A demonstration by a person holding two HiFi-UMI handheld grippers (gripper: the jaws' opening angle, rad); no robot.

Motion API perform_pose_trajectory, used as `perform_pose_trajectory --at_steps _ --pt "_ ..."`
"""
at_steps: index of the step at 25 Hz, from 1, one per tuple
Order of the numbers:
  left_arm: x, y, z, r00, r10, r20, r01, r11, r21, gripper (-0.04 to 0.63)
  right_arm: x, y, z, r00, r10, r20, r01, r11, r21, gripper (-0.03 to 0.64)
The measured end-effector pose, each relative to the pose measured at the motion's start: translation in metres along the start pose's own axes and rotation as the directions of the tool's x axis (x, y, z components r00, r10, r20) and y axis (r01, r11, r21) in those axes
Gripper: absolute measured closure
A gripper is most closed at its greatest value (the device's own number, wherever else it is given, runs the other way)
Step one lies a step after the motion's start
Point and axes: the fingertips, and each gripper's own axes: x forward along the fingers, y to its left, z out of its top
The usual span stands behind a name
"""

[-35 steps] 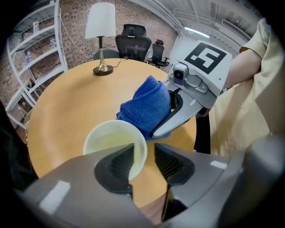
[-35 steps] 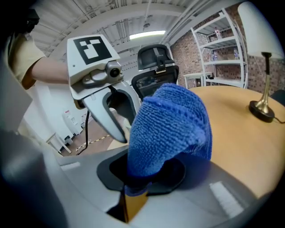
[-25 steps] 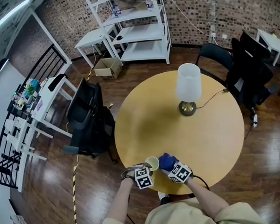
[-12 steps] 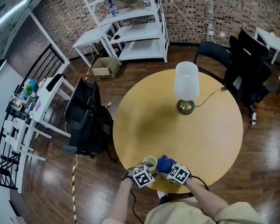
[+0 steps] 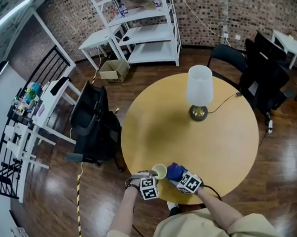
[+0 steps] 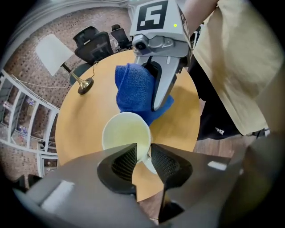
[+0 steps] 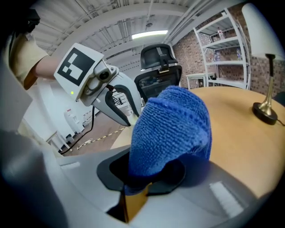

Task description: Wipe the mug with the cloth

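A pale yellow-green mug (image 5: 160,171) stands near the front edge of the round wooden table (image 5: 154,125). In the left gripper view my left gripper (image 6: 143,161) points steeply down, and its jaws have just been closing on the mug's (image 6: 124,136) wall, which is pinched between the pads. My right gripper (image 7: 147,178) is shut on a bunched blue cloth (image 7: 171,129). The cloth (image 6: 133,89) rests against the far side of the mug, with the right gripper (image 6: 156,102) behind it. In the head view both grippers sit close together, left gripper (image 5: 152,178) and right gripper (image 5: 179,176).
A table lamp (image 5: 199,90) with a white shade stands at the table's far side, its cord running off to the right. Black office chairs (image 5: 91,124) stand left of the table and others at the back right. White shelving (image 5: 143,25) stands against the brick wall.
The left gripper and mug shifted slightly to the right half a second ago and have come back left. The right gripper and cloth have stayed beside the mug.
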Motion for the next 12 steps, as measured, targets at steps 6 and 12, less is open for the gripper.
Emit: perform_pose_trajectory --at_steps 6,12 --pt "0.002 0.001 0.022 0.99 -0.073 0.118 0.095 0.976 -0.195 0.575 0.008 0.008 0.007 1.0 0.019 -0.007 -0.019 0.999 -0.051 0.558" --pt "-0.012 -0.001 0.03 0.981 -0.056 0.184 0.107 0.954 -0.281 0.486 0.007 0.012 0.002 1.0 0.025 -0.003 -0.025 0.999 -0.02 0.558"
